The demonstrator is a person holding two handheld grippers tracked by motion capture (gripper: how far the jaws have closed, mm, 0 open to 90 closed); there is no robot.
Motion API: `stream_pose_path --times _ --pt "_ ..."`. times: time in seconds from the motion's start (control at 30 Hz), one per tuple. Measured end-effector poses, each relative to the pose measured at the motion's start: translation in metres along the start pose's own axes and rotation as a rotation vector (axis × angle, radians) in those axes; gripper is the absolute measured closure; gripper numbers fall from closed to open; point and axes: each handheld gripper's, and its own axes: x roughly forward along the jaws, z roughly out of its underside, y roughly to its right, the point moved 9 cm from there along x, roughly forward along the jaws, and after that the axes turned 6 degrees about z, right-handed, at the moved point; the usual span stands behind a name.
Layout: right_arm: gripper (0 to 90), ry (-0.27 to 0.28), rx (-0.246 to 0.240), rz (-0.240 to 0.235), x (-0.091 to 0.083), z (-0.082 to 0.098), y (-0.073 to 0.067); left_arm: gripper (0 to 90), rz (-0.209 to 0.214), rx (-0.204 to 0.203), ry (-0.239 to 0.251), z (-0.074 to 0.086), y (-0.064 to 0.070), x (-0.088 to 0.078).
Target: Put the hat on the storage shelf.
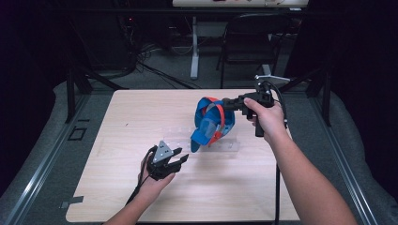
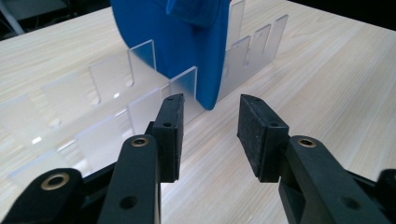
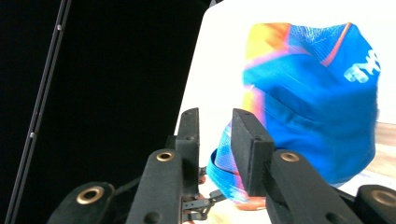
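Above the clear acrylic rack (image 1: 220, 143), the right gripper (image 1: 228, 104) grips the blue cap's (image 1: 211, 123) strap, brim already down between dividers. Left gripper (image 1: 180, 158) waits beside the rack, fingers (image 2: 170, 130) wide and empty; releasing the cap seems all that remains.

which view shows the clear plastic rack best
The left gripper view: the clear rack is close up, its frosted upright dividers and slots plain, with the blue cap's brim standing among them. The high view shows it faintly under the cap. In the right gripper view I cannot make it out.
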Motion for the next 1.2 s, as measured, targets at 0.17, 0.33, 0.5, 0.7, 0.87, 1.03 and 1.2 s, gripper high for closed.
stream_pose_path --times 0.17,0.33,0.5,0.7,0.87,1.03,1.2 --pt "68.2 0.014 0.004 0.017 -0.003 0.0 0.007 56.6 0.002 -0.029 0.007 0.005 -0.005 -0.011" --pt "64.9 0.009 0.0 0.037 -0.003 0.003 0.013 53.6 -0.005 -0.057 0.019 0.011 -0.012 -0.016" --pt "61.8 0.025 -0.009 0.061 -0.007 0.002 0.019 52.6 -0.024 -0.077 0.022 0.015 -0.023 -0.019" --pt "58.8 0.037 -0.022 0.082 -0.01 0.004 0.024 50.2 -0.04 -0.087 0.022 0.017 -0.03 -0.023" --pt "56.7 0.037 -0.033 0.095 -0.007 0.005 0.027 49.6 -0.053 -0.097 0.021 0.018 -0.034 -0.023" --pt "56.0 0.03 -0.044 0.101 -0.005 0.008 0.028 49.1 -0.062 -0.103 0.021 0.021 -0.037 -0.024" --pt "53.8 0.045 -0.07 0.107 -0.008 0.01 0.026 48.6 -0.069 -0.101 0.017 0.022 -0.039 -0.025"
